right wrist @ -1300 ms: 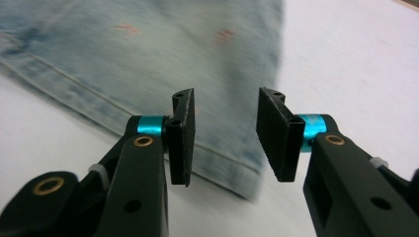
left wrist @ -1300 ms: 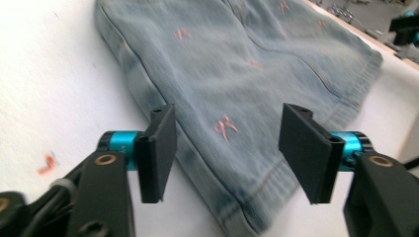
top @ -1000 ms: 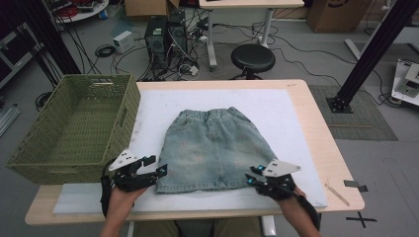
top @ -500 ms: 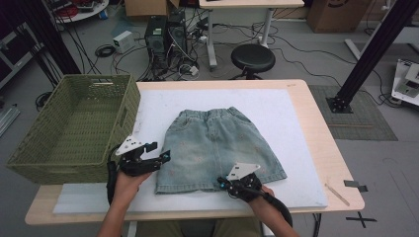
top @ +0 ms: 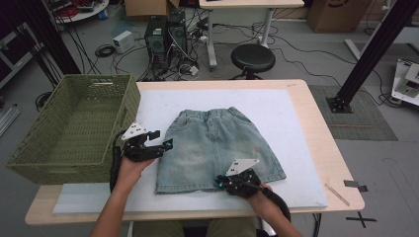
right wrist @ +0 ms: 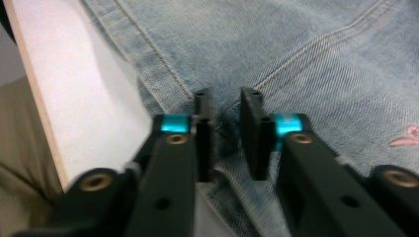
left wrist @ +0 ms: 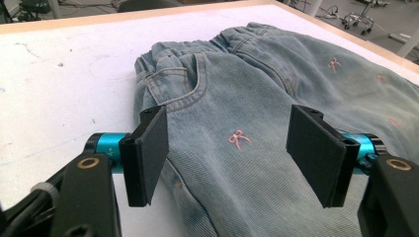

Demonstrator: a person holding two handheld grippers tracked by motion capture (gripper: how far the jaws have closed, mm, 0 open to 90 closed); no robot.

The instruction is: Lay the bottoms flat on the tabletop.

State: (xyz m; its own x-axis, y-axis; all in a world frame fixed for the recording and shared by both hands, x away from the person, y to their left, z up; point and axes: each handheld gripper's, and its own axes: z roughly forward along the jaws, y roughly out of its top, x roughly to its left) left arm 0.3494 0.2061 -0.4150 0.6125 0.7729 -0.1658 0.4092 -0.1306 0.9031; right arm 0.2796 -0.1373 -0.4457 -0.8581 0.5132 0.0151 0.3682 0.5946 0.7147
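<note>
With the right gripper (top: 223, 183) pinching the denim skirt's (top: 217, 148) hem and the left gripper's (top: 163, 140) fingers open beside it, folding seems underway; the left should grip next.

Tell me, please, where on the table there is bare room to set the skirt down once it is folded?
The white mat lies bare right of the denim skirt, out to its right edge, and beyond the waistband at the far side. The left is crowded: the green basket borders the skirt closely.

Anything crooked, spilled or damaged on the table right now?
Nothing stands out. The denim skirt lies flat on the white mat, slightly bunched at the hem where the right tool pinches it. The green basket sits upright.
</note>
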